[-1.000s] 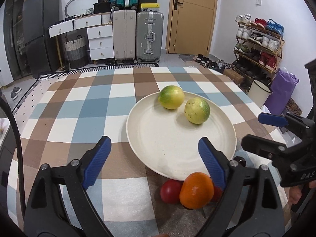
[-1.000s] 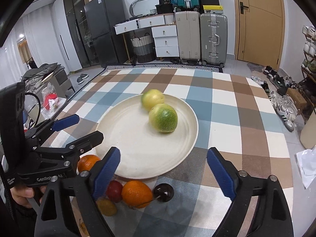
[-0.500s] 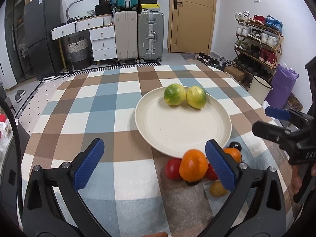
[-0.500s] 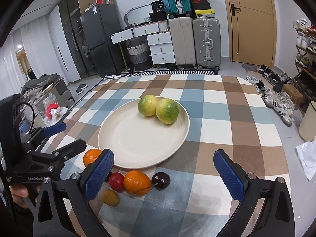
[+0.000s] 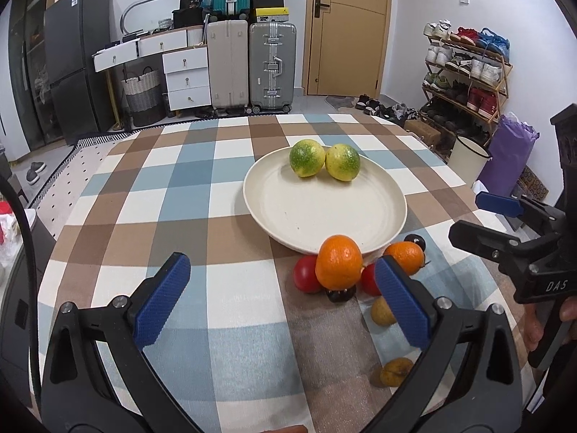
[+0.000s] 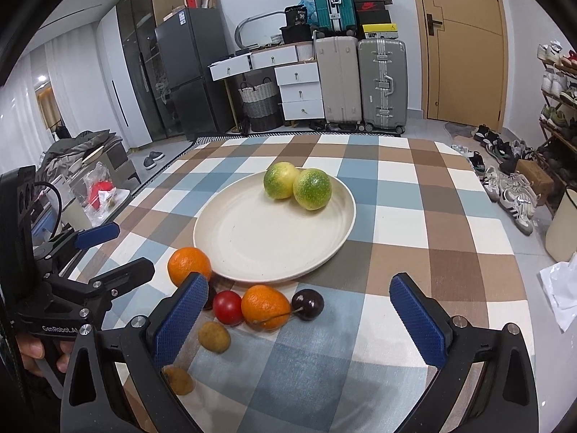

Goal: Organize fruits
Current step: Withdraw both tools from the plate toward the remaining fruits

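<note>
A cream plate on the checked tablecloth holds two green-yellow citrus fruits side by side at its far rim. In front of the plate lie two oranges, red tomatoes, a dark cherry and two small brown fruits. My left gripper is open and empty, above the cloth near the fruit pile. My right gripper is open and empty, over the same pile from the other side.
The round table's edge drops off near a shoe rack and a white bin. Suitcases and drawers stand at the back wall. The other gripper shows at the right of the left wrist view.
Both grippers have pulled back and up from the plate, so more of the fruit pile in front of it shows. The two green-yellow fruits now rest touching at the far rim.
</note>
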### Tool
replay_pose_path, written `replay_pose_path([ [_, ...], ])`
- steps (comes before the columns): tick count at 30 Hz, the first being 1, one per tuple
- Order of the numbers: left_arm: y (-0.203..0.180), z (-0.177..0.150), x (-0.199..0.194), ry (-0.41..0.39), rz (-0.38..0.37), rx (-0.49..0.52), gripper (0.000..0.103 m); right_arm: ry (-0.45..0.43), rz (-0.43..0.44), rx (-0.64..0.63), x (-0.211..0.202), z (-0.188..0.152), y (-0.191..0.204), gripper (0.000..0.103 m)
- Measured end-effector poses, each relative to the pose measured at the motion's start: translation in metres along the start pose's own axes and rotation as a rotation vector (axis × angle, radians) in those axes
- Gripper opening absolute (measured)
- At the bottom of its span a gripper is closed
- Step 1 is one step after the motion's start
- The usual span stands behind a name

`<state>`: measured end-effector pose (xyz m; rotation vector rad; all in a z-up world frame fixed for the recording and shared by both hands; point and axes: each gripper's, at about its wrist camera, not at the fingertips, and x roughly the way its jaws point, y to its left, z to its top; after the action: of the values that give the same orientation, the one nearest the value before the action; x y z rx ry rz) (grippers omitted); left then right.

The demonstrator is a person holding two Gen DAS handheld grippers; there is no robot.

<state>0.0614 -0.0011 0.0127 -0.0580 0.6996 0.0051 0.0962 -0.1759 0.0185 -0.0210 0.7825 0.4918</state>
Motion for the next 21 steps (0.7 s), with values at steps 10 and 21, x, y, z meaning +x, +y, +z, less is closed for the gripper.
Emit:
replay_pose_path([
  [10,-0.001,-0.011,-0.008,0.005,-0.036,-0.018,0.102,0.040,-0.018,-0.035,0.000,-0.016,0.014,0.103],
  [21,0.001,-0.026,-0.002,0.051,-0.053,0.009,0.102,0.107,-0.044,-0.028,0.009,-0.031,0.013,0.103],
])
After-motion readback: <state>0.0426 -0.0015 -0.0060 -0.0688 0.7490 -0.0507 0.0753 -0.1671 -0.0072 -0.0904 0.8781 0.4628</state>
